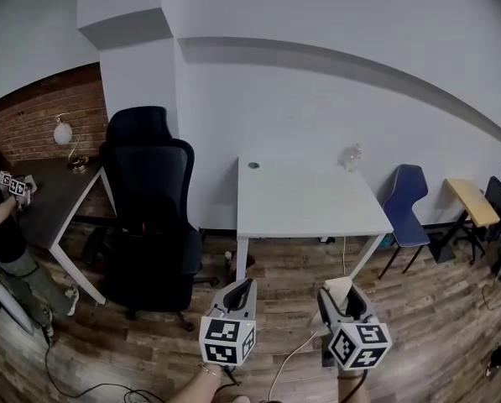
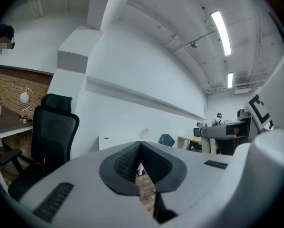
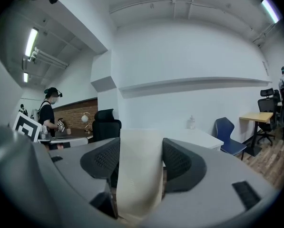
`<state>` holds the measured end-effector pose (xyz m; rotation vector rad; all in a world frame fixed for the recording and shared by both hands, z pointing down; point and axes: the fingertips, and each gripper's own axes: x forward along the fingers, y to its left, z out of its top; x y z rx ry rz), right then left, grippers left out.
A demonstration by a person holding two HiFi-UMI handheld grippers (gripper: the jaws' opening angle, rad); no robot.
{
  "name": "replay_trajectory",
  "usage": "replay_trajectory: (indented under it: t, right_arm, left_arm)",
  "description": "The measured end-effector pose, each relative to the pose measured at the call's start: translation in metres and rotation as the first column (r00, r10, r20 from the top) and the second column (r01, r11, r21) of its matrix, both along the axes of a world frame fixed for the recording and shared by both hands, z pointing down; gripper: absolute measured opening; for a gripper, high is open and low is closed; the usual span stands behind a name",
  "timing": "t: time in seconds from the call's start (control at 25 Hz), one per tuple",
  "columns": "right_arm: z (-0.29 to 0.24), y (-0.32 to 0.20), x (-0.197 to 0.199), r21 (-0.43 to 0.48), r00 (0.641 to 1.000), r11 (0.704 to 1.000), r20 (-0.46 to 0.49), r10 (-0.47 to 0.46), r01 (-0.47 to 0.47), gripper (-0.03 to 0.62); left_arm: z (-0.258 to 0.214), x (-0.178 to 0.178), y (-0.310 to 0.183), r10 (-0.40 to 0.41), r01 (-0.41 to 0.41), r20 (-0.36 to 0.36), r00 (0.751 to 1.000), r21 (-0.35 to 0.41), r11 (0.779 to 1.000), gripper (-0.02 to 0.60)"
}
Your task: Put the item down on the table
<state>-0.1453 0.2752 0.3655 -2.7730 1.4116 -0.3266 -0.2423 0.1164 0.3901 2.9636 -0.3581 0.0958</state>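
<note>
My right gripper (image 3: 141, 158) is shut on a tall cream-coloured item (image 3: 139, 170); its dark pads press on both sides of it. In the head view that item (image 1: 337, 287) pokes up between the right gripper's (image 1: 341, 296) jaws, low in the picture and in front of the white table (image 1: 309, 200). The gripper and item hang over the wooden floor, short of the table's near edge. My left gripper (image 1: 243, 285) is beside it on the left. In the left gripper view the left gripper (image 2: 141, 160) is shut, pads together, with nothing between them.
On the table's far side stand a small clear bottle (image 1: 352, 156) and a round grommet (image 1: 253, 165). A black office chair (image 1: 149, 217) is left of the table, a blue chair (image 1: 406, 200) to its right. A person (image 1: 2, 217) stands at a dark desk (image 1: 53, 196) far left.
</note>
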Motion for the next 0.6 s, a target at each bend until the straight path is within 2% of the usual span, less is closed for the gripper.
replay_trajectory:
  t: [0.32,0.6]
  right_arm:
    - [0.012,0.010,0.013,0.008,0.998,0.999,0.048,0.041,-0.042,0.295]
    - [0.015,0.007,0.038,0.006,0.998,0.999,0.046,0.052,-0.052,0.295]
  left_arm:
    - [0.018,-0.001,-0.006,-0.001,0.001,0.033,0.999,-0.018,1.000,0.015]
    - [0.016,0.022,-0.014,-0.005,0.005,0.023,1.000,-0.015,1.000,0.015]
